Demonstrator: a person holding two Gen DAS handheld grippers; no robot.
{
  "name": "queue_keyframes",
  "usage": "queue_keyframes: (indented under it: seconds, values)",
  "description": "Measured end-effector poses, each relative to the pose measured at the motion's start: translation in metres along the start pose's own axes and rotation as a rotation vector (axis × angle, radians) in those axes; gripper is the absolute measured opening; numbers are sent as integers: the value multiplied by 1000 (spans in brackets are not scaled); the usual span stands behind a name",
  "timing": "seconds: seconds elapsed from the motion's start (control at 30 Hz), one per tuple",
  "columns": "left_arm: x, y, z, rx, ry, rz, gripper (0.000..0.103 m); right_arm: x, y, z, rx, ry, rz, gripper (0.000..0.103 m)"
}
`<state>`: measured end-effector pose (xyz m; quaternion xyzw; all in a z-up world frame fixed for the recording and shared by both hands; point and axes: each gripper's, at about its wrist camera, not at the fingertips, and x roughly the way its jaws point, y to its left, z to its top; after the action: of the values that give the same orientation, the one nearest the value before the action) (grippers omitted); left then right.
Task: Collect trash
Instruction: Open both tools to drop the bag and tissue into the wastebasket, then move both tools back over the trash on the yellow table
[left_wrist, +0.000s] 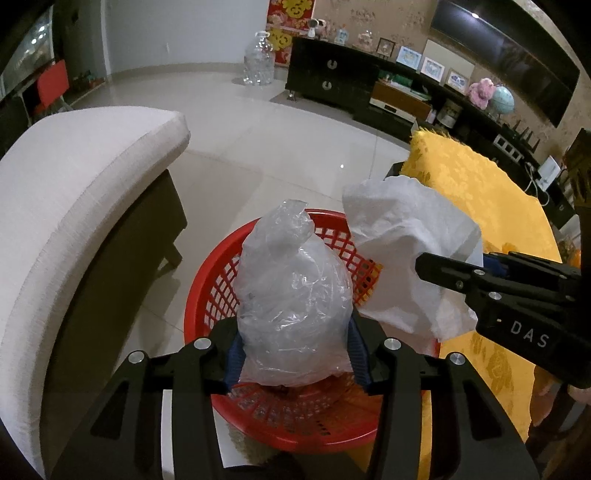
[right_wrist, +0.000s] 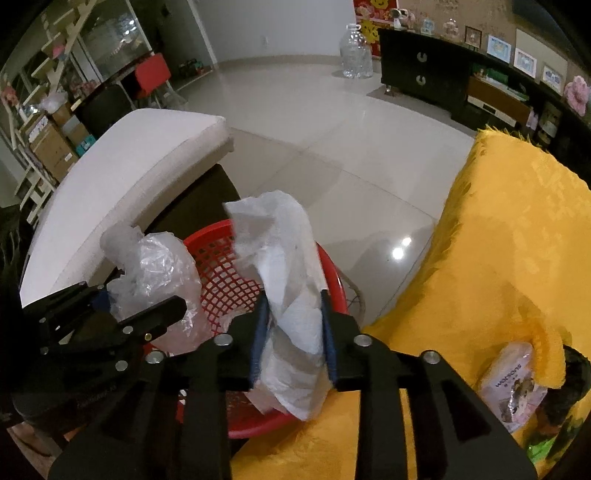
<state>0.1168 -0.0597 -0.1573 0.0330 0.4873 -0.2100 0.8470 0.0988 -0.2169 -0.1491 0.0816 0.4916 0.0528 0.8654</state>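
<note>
My left gripper (left_wrist: 295, 350) is shut on a crumpled clear plastic bag (left_wrist: 291, 295) and holds it over a red mesh basket (left_wrist: 280, 421). My right gripper (right_wrist: 293, 339) is shut on a crumpled white paper tissue (right_wrist: 291, 295) above the basket's right rim (right_wrist: 334, 269). In the left wrist view the right gripper (left_wrist: 491, 284) comes in from the right with the tissue (left_wrist: 406, 251). In the right wrist view the left gripper (right_wrist: 110, 314) sits at the left with the plastic bag (right_wrist: 155, 280).
The basket stands between a white cushioned seat (left_wrist: 74, 206) on the left and a table with a yellow cloth (left_wrist: 480, 199) on the right. A Watsons tissue packet (right_wrist: 515, 387) lies by the cloth's edge. Glossy tiled floor (left_wrist: 277, 140) and a dark cabinet (left_wrist: 332, 77) lie beyond.
</note>
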Motion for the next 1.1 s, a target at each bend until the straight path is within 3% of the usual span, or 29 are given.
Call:
queue_keyframes:
  seconds: [0.1,0.23,0.47,0.87,1.1]
  values:
    - [0,2,2,-10,1,-4,47,0,0,0,2,-4,5,37]
    - [-3,5,1,-20,-9,-13,63,-2,-1,0,7,-10,14,40]
    - [-17,5,1,-10,-46,3,72,-18,-2,-6,13,-33,3,42]
    - [-55,-6,1,33,-142,48,77,-77,-8,-33,0,-155,-108,57]
    - [-74,-22,-3,69,-184,53,78,-105,-20,-51,25,-201,-152,59]
